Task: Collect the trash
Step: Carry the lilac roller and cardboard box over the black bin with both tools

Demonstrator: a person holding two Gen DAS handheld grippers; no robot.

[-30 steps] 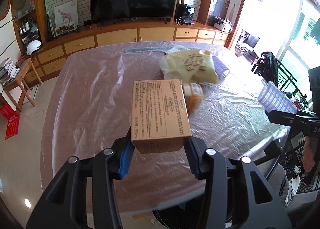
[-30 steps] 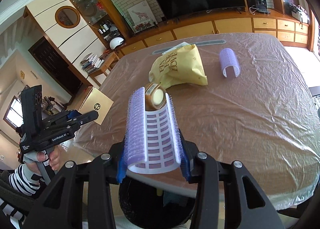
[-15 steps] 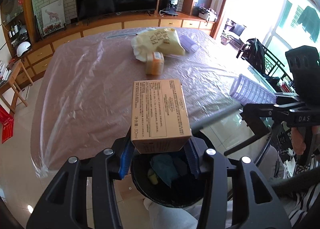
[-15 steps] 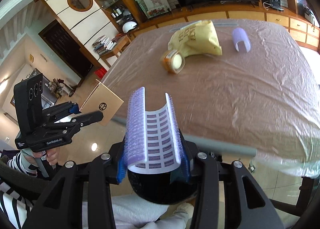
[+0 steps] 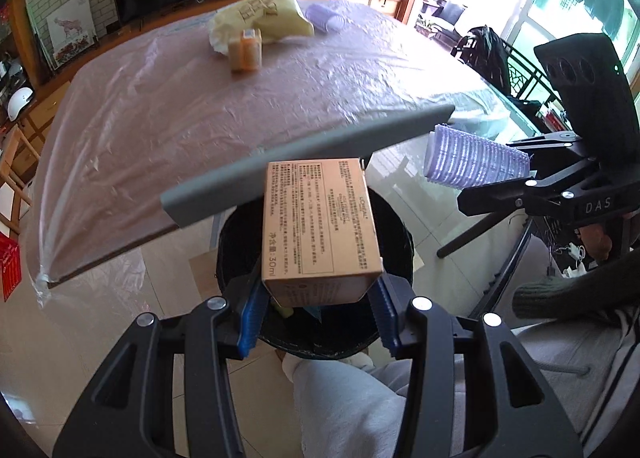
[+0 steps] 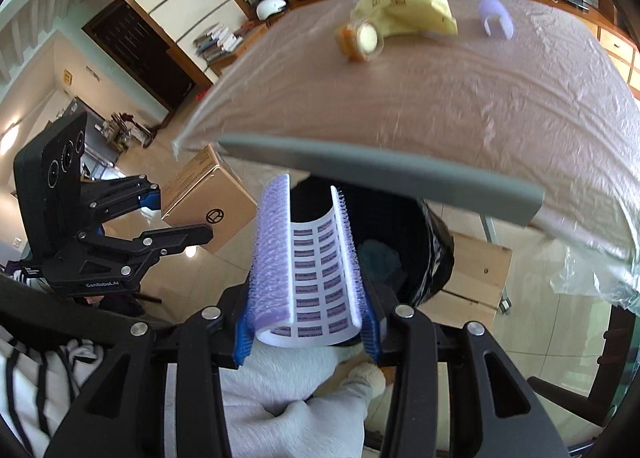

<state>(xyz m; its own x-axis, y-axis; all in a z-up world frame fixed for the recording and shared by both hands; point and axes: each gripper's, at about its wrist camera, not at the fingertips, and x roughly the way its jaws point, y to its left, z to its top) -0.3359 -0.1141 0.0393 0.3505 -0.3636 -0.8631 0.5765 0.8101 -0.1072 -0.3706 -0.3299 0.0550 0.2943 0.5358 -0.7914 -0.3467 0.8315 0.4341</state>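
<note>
Over the black bin (image 5: 316, 258), which stands just below the table (image 5: 200, 106) edge, I hold both pieces of trash. My left gripper (image 5: 316, 310) is closed on a brown box (image 5: 320, 226), the blue pads pressing its two sides so it hangs above the opening. My right gripper (image 6: 306, 322) clamps a purple hair roller (image 6: 308, 266) the same way, also above the bin. I think both are placed here for dropping. A yellow bag (image 5: 260, 14), a small orange jar (image 5: 245, 50) and another roller (image 5: 326, 18) lie on the table, far from me.
</note>
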